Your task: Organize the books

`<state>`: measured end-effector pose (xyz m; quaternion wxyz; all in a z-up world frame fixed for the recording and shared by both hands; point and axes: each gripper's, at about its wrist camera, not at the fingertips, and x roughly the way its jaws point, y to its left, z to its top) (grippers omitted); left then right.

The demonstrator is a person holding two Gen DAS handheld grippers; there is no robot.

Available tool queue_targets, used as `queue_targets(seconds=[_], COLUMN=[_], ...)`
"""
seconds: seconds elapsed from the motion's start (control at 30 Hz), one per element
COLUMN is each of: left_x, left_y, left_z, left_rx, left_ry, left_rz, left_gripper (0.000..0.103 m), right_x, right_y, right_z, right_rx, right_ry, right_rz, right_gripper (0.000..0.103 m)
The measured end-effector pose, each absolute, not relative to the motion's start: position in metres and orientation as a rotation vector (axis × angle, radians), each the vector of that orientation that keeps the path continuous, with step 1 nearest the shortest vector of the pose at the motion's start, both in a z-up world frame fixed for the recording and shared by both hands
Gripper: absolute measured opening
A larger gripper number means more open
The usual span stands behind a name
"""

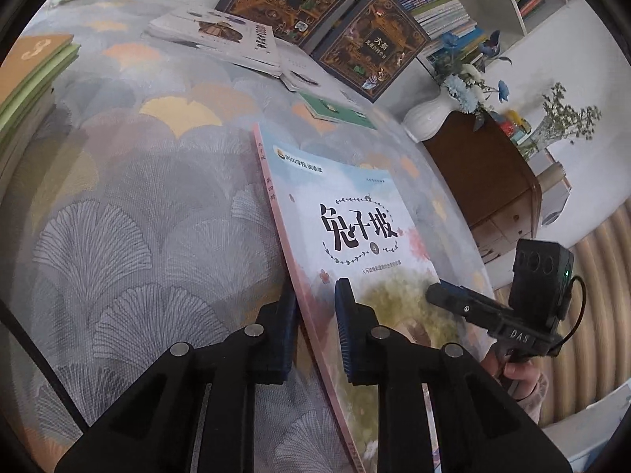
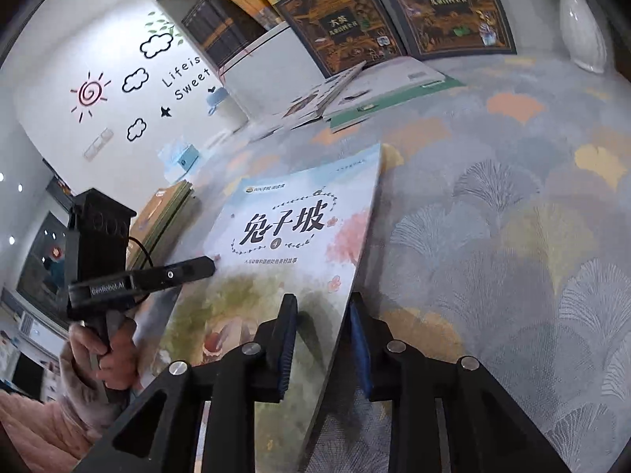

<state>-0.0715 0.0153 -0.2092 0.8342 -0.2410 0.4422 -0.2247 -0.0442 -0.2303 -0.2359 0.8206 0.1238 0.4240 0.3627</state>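
Pastels on the cover, fan leaves on the cloth

The picture book (image 1: 355, 236) shows a pale blue and white cover, black title lettering, pink blossoms, a pink spine and soft green below. Under it the tablecloth (image 1: 138, 205) runs grey with ginkgo-fan leaves in white line, plus peach and yellow ones. Both grippers are black with blue pads (image 1: 345, 331). At the back, two dark encyclopedias (image 2: 398, 12) carry gold ornament. A white vase (image 1: 428, 118) holds blue flowers (image 1: 465, 86). To one side lies a green-and-tan book stack (image 1: 27, 79).
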Motion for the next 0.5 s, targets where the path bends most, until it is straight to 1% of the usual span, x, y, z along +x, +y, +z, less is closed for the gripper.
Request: queue_targets(seconds=[0.17,0.37,0.5], left_x=[-0.075,-0.079,-0.086], left_y=[0.009,0.006,-0.001], left_z=[-0.206,-0.203,-0.197], left_rx=[-0.465,-0.433,-0.363], left_ry=[0.923,0.928,0.936], left_rz=[-0.457,-0.425,-0.401], left_gripper=[0.019,0.020,0.021], right_x=[-0.049,-0.051,-0.056], right_y=[-0.224,-0.224,-0.224], right_z=[-0.232,-0.232,-0.232], right_rx=[0.220,0.228,0.238], right_ry=[0.888,0.881,0.872], right_rz=[0.746,0.724,0.703], right_gripper=[0.026,0.026,0.026])
